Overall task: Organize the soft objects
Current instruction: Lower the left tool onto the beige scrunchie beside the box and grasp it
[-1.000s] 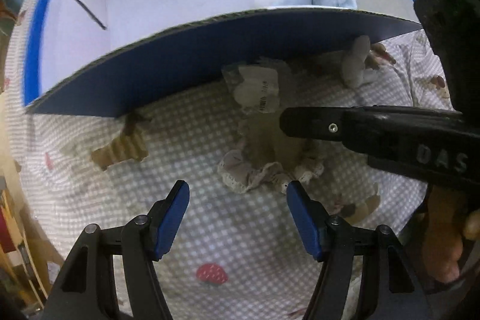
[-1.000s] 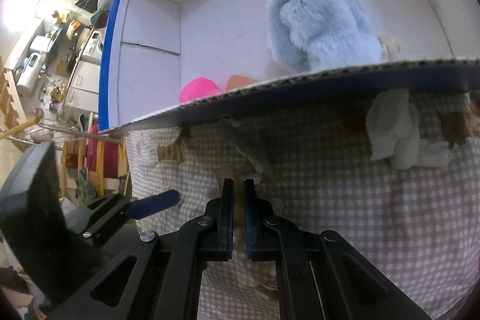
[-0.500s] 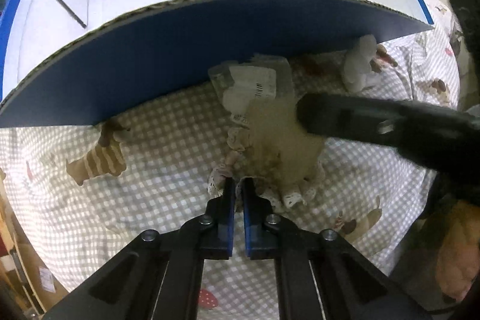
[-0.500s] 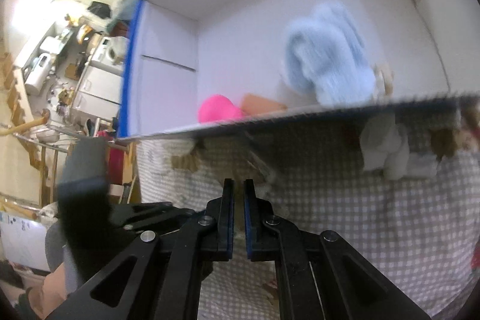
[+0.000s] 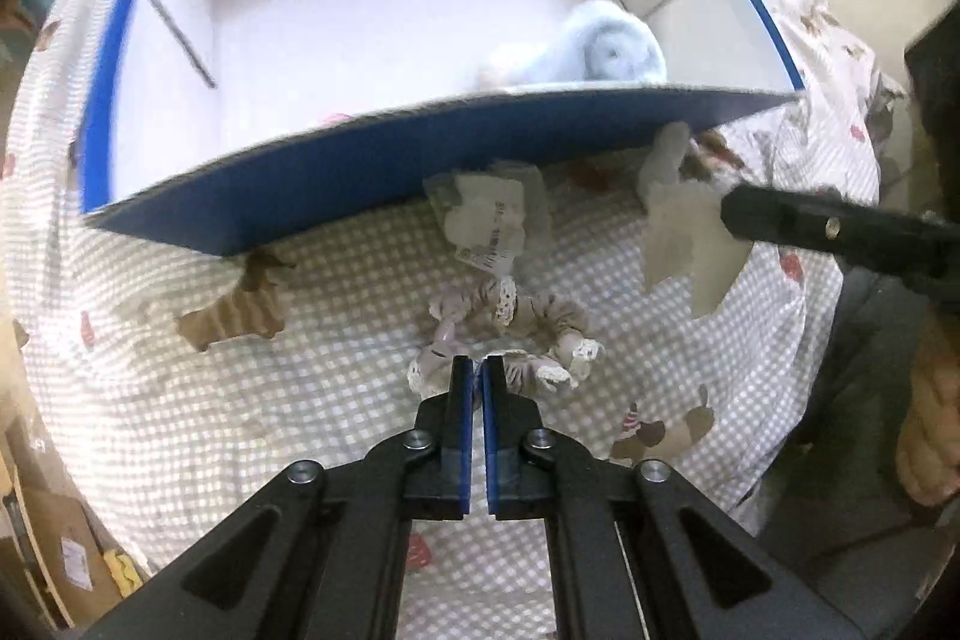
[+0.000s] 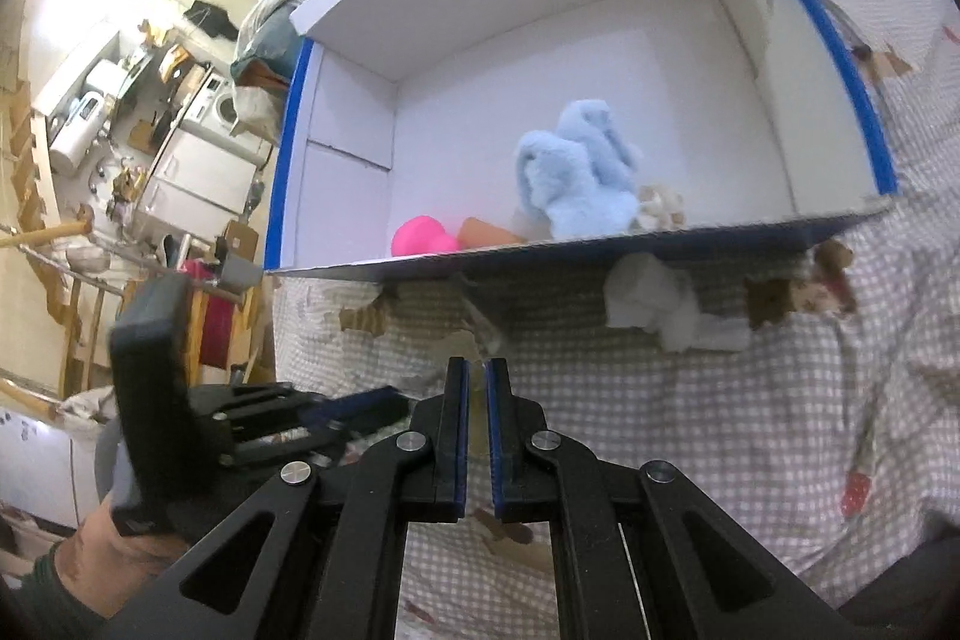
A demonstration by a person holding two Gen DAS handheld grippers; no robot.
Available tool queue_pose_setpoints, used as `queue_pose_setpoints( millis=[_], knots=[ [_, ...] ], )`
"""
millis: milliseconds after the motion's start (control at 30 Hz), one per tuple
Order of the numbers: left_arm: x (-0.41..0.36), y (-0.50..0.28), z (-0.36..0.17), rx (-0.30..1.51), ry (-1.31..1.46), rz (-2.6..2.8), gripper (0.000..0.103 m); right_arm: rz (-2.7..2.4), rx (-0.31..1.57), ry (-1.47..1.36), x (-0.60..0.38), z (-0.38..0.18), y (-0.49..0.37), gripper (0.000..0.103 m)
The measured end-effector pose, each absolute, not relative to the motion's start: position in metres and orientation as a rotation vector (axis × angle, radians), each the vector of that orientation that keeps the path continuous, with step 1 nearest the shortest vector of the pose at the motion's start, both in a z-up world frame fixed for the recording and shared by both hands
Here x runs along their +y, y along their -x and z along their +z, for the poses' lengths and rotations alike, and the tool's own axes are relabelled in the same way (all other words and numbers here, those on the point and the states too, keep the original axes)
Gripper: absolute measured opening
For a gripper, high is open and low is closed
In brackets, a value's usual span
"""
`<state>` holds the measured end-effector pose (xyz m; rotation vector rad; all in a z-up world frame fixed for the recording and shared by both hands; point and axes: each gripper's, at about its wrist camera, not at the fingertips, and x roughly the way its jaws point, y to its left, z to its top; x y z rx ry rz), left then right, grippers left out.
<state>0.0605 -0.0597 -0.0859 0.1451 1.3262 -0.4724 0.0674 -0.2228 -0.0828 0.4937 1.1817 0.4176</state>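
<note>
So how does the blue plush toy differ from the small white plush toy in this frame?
The blue plush toy lies inside the cardboard box; the white plush toy lies outside it on the checked cloth, against the box's front wall. The blue one looks clearly bigger and fluffier; the white one is smaller. Both are soft toys, and neither gripper touches them.

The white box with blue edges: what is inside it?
Inside the white box lie a light blue plush toy, a pink round thing, an orange thing and a small beige item. The near wall covers the floor closest to it.
</note>
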Motion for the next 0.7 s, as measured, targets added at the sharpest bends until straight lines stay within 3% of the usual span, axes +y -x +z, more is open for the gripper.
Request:
queue_pose_setpoints(
  millis=[300,333,400,433,467,700],
  knots=[
    [-0.026,-0.071,-0.082,1.349,-0.128,-0.382,0.006,0.398,1.197,-0.528,-0.222,-0.090,-0.068,0.007],
    [-0.026,-0.071,-0.086,1.371,-0.126,-0.378,0.012,0.399,1.199,-0.528,-0.222,-0.091,-0.068,0.007],
    [-0.030,-0.069,-0.091,1.392,-0.137,-0.360,0.034,0.398,1.205,-0.528,-0.222,-0.092,-0.067,0.007],
    [-0.031,-0.069,-0.093,1.397,-0.144,-0.360,0.056,0.398,1.206,-0.527,-0.222,-0.092,-0.067,0.007],
    [-0.033,-0.070,-0.094,1.394,-0.148,-0.354,0.072,0.398,1.205,-0.526,-0.222,-0.092,-0.067,0.008],
    [-0.032,-0.079,-0.087,1.348,-0.075,-0.363,0.074,0.394,1.200,-0.542,-0.222,-0.091,-0.069,0.008]
  ],
)
